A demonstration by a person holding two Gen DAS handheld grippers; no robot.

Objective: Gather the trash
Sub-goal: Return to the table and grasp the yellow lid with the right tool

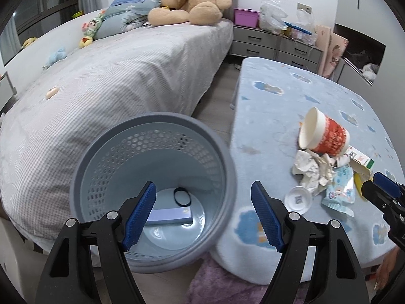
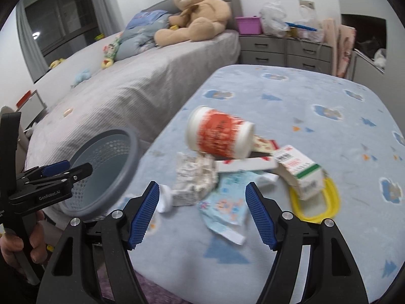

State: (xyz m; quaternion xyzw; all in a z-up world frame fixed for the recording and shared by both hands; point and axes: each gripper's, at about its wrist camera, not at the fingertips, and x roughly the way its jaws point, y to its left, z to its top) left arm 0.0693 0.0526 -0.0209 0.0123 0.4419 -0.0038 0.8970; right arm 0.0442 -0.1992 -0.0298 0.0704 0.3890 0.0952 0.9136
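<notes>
Only one legible text: "GenRobot.AI", white letters on the black body of the left hand-held gripper (image 2: 64, 171), seen at the left edge of the right wrist view. QR-type code printed on white round lid (image 1: 298, 199), just ahead and right of the left hand-held gripper's fingers; not decodable. Print on red-and-white cup (image 2: 219, 135), small carton (image 2: 298, 168) and blue wrapper (image 2: 225, 202), ahead of the right hand-held gripper: blurred, unreadable.

A tan teddy bear (image 1: 192, 2) sits at the head of the bed (image 1: 131, 76) beside folded bedding (image 1: 126, 12), with a purple box (image 1: 246, 16) on the grey drawers (image 1: 255, 44) nearby.
</notes>
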